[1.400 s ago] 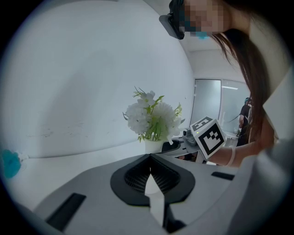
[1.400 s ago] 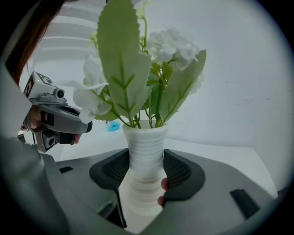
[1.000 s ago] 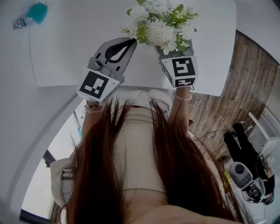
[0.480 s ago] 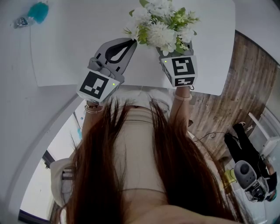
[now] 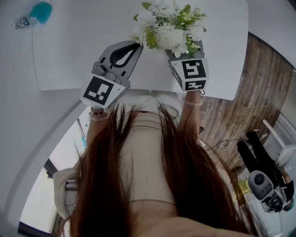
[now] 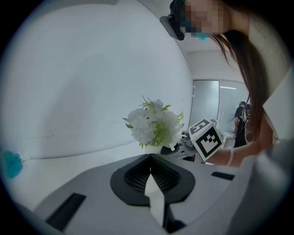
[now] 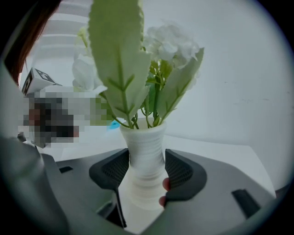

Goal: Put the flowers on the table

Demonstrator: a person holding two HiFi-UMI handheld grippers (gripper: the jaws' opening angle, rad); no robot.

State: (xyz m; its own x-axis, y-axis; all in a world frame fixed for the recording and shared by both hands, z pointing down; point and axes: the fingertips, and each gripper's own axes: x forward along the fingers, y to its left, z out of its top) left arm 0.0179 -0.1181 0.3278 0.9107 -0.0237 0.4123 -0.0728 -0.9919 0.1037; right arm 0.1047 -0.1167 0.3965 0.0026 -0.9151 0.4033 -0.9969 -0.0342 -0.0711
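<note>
Flowers (image 5: 169,28) clamped by right gripper (image 7: 147,170) | left gripper (image 5: 137,45) closed, empty | white table (image 5: 69,55), wood floor (image 5: 259,92)

White counter (image 5: 69,55) is filling the upper head view, evenly lit. Wood-plank floor (image 5: 259,92) is running along its right side. Plain white wall (image 6: 92,82) is rising behind the counter. Glass panels (image 6: 206,98) are standing beyond, catching pale light.

White table (image 5: 69,55); teal item (image 5: 40,12) atop
</note>
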